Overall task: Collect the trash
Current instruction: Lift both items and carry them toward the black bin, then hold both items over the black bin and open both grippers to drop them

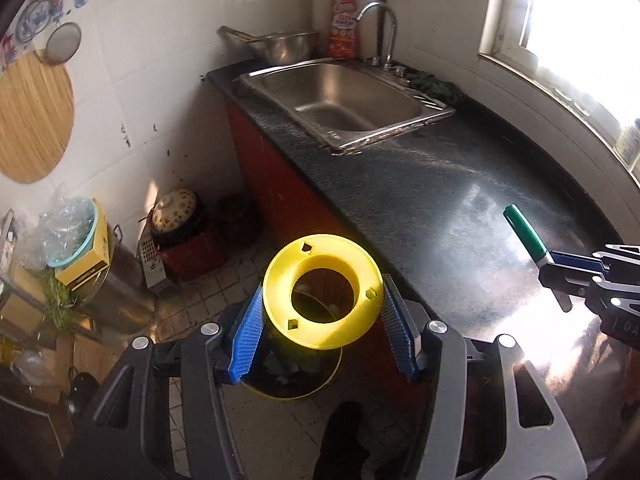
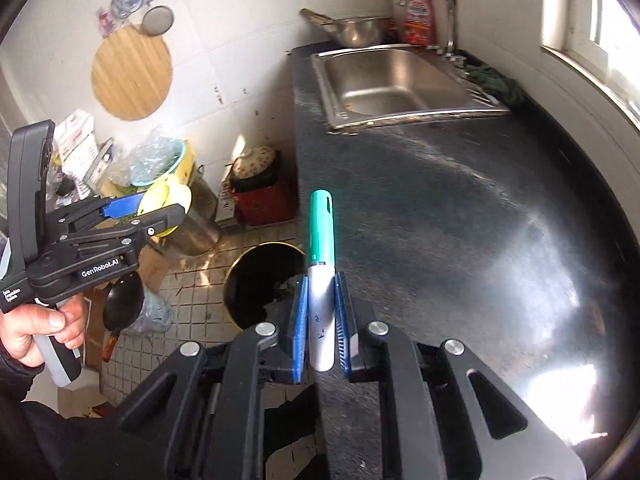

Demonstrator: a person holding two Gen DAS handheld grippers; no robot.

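Note:
My left gripper (image 1: pixel 322 300) is shut on a yellow plastic ring (image 1: pixel 321 290) and holds it in the air over a black trash bin with a yellow rim (image 1: pixel 294 380) on the tiled floor beside the counter. It shows from the side in the right wrist view (image 2: pixel 168 200), with the ring (image 2: pixel 166 196) in it. My right gripper (image 2: pixel 321 292) is shut on a marker with a white barrel and a green cap (image 2: pixel 321 248), above the counter's left edge. The bin (image 2: pixel 256 284) lies below and to its left. The marker (image 1: pixel 524 236) and right gripper (image 1: pixel 560 270) also show in the left wrist view.
A dark stone counter (image 2: pixel 460 220) runs to a steel sink (image 2: pixel 396 80) with a faucet (image 2: pixel 448 12). On the floor stand a red box with a pot (image 2: pixel 260 188), a steel pot (image 2: pixel 200 216) and a black pan (image 2: pixel 122 300). A window (image 1: pixel 580 20) is at right.

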